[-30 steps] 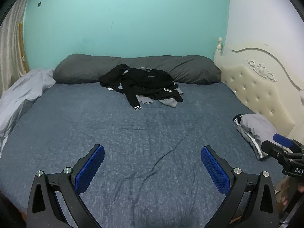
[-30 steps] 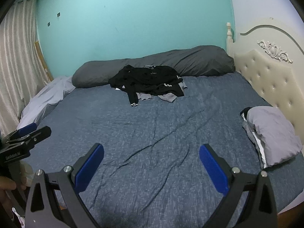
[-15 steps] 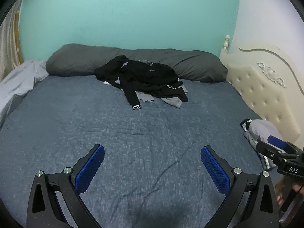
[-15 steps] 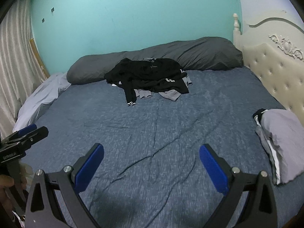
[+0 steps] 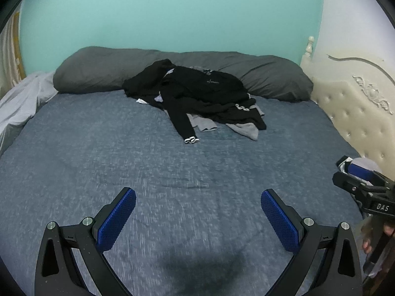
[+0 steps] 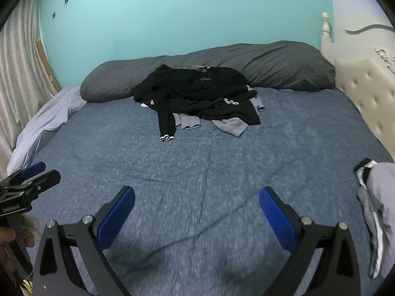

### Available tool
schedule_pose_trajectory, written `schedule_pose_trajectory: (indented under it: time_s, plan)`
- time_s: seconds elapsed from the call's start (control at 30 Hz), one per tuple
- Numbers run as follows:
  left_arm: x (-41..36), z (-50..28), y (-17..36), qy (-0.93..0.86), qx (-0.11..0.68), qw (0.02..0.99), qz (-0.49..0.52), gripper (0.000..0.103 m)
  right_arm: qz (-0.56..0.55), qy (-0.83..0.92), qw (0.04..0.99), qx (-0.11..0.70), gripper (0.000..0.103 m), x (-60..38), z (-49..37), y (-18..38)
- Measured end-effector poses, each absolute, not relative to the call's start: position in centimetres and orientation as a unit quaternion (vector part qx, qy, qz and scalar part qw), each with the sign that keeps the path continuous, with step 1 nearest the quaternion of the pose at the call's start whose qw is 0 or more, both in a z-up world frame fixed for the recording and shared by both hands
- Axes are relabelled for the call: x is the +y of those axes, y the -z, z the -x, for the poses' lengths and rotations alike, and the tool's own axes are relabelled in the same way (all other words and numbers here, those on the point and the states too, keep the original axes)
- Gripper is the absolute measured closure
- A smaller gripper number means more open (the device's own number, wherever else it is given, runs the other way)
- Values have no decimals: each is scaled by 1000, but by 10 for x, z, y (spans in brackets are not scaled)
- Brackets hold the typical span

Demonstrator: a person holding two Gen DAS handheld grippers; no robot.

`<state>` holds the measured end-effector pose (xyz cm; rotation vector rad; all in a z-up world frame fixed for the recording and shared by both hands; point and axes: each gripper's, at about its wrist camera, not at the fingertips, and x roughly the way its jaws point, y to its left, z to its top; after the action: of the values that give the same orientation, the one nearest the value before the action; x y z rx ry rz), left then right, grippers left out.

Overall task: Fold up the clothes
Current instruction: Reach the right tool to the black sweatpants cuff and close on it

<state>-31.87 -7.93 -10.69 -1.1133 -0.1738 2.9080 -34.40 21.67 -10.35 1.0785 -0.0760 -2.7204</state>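
A heap of black and grey clothes (image 5: 197,98) lies at the far side of the blue bed (image 5: 98,160), against a long grey pillow; the heap shows in the right wrist view too (image 6: 197,93). A black sleeve with a white cuff (image 5: 184,125) hangs toward me. My left gripper (image 5: 197,219) is open and empty above the near part of the bed. My right gripper (image 6: 196,219) is open and empty too, beside it. A folded grey garment (image 6: 380,197) lies at the bed's right edge.
A long grey pillow (image 5: 271,74) runs along the teal wall. A cream tufted headboard (image 5: 358,113) stands on the right. A pale rumpled sheet (image 6: 44,128) and a curtain are on the left. The blue bedspread (image 6: 222,167) lies between me and the heap.
Both grippers have moved forward over the bed toward the heap of clothes, which now looks larger. Both stay open and empty.
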Motion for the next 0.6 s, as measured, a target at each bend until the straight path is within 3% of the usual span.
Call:
schedule_pose_trajectory:
  time_s: [0.6]
  plan:
    - [-144,414,187,-928,-88,-5,363,0,-382,911,152,23,2,132,494,179]
